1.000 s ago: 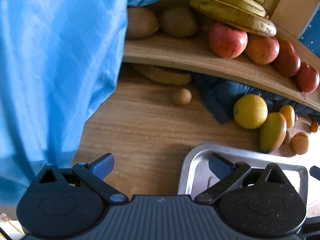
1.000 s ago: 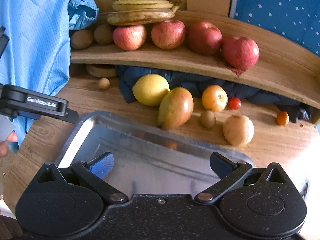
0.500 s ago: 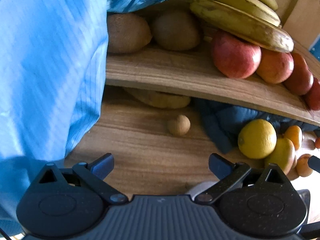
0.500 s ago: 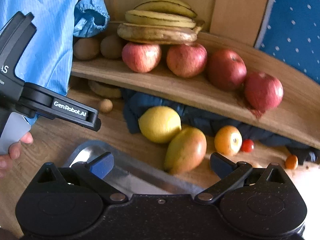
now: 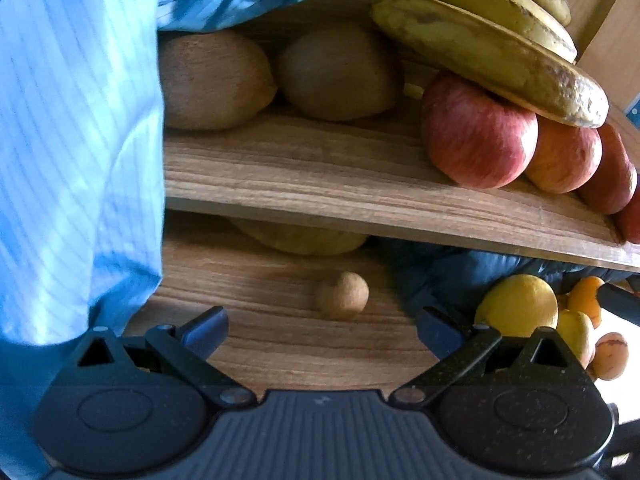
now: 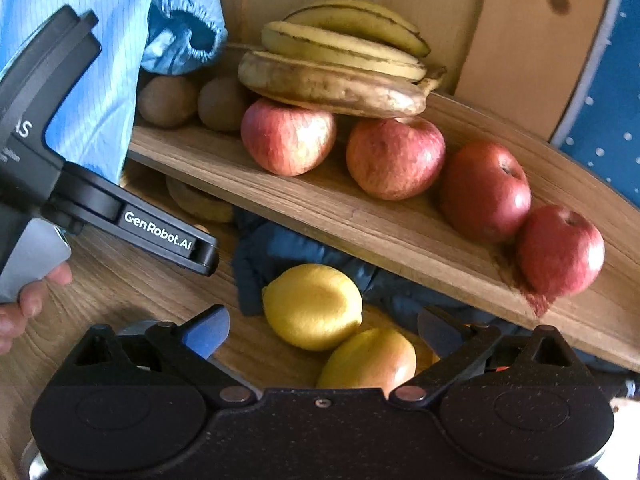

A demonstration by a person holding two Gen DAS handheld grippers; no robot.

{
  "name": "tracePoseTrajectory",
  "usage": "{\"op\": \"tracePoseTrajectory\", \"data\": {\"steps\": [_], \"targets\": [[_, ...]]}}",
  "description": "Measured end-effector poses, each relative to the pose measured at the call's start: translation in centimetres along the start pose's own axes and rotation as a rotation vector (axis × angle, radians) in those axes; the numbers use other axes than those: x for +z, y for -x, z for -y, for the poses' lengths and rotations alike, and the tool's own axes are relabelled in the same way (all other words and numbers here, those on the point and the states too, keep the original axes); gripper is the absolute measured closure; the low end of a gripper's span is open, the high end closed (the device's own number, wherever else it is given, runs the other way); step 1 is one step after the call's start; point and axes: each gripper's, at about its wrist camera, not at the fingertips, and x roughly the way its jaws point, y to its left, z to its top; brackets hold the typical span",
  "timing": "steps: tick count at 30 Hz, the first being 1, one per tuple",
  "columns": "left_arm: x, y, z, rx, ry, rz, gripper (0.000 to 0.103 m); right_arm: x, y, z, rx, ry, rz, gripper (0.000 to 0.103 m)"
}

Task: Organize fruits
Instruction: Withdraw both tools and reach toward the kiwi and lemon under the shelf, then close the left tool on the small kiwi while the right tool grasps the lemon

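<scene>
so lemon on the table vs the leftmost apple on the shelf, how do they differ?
The lemon is plain yellow and oval; the leftmost apple is streaked red and rounder. The lemon lies on the table beside a dark blue cloth; the apple sits on the wooden shelf with a banana resting on it. Neither is gripped.

left gripper (image 5: 322,330) | nearer small brown fruit (image 5: 343,295) | tray gone from view

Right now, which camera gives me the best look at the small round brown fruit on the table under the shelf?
The left wrist view: the small brown fruit sits whole and unobstructed on the table, ahead of the open left tool. In the right wrist view I cannot find it; the left tool's body seems to cover that spot.
</scene>
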Motion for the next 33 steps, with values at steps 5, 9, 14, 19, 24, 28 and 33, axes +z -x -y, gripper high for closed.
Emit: {"op": "tracePoseTrajectory", "data": {"steps": [5, 9, 14, 19, 24, 28, 33], "targets": [[0.4, -0.1, 0.2, -0.020, -0.002, 0.015, 0.005, 0.3, -1.2, 0.1, -0.005, 0.016, -0.028, 0.008], [0.5, -0.6, 0.3, -0.035, 0.000, 0.022, 0.014, 0.4, -1.9, 0.1, -0.003, 0.022, -0.043, 0.013], [0.8, -0.8, -0.1, -0.052, 0.003, 0.021, 0.026, 0.7, -2.8, -0.4, -0.004, 0.051, -0.056, 0.018], [0.9, -0.8, 0.1, -0.066, 0.001, 0.029, 0.039, 0.8, -3.3, -0.6, -0.002, 0.066, -0.066, 0.022], [1.2, -0.8, 0.4, -0.083, 0.003, 0.030, 0.051, 0.7, -3.7, -0.9, 0.011, 0.073, -0.080, 0.029], [1.2, -0.8, 0.4, -0.098, 0.007, 0.027, 0.063, 0.8, -3.9, -0.8, 0.027, 0.080, -0.094, 0.037], [1.0, -0.9, -0.1, -0.113, 0.013, 0.025, 0.071, 0.8, -3.9, -0.9, 0.027, 0.080, -0.093, 0.038]]}}
